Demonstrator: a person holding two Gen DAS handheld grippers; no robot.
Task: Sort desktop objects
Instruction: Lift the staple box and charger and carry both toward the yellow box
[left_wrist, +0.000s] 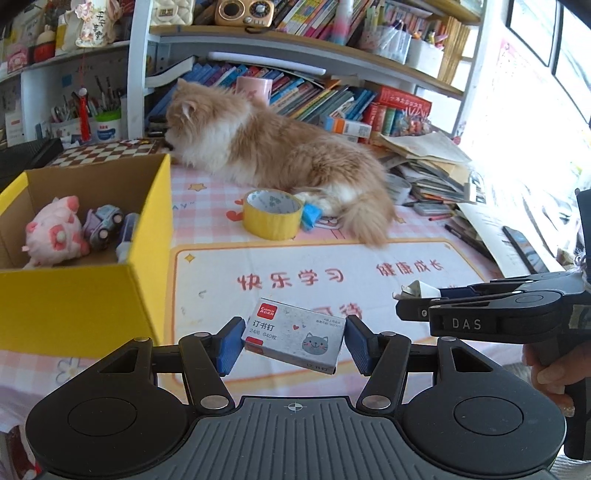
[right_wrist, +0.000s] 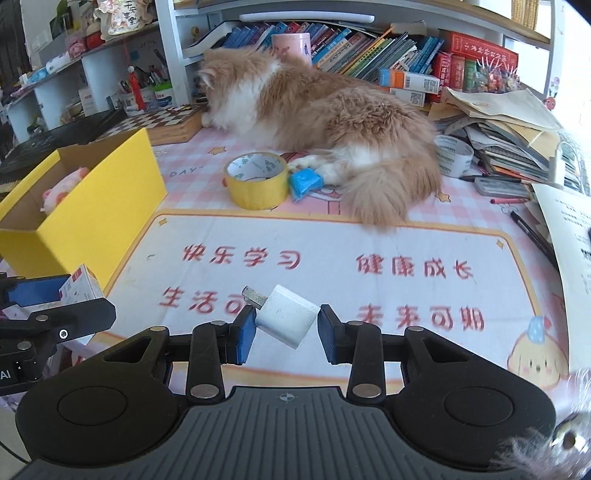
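My left gripper is shut on a small grey staple box with a cartoon cat, held tilted above the desk mat. To its left stands a yellow cardboard box holding a pink plush, a small toy car and another small item. My right gripper is shut on a white charger plug, prongs pointing up-left, above the mat. The right gripper also shows from the side in the left wrist view, and the left gripper with the staple box at the left edge of the right wrist view.
An orange-and-white cat lies across the back of the desk. A yellow tape roll and a blue packet sit in front of it. A white tape roll, pens and piled papers crowd the right side. Bookshelves stand behind.
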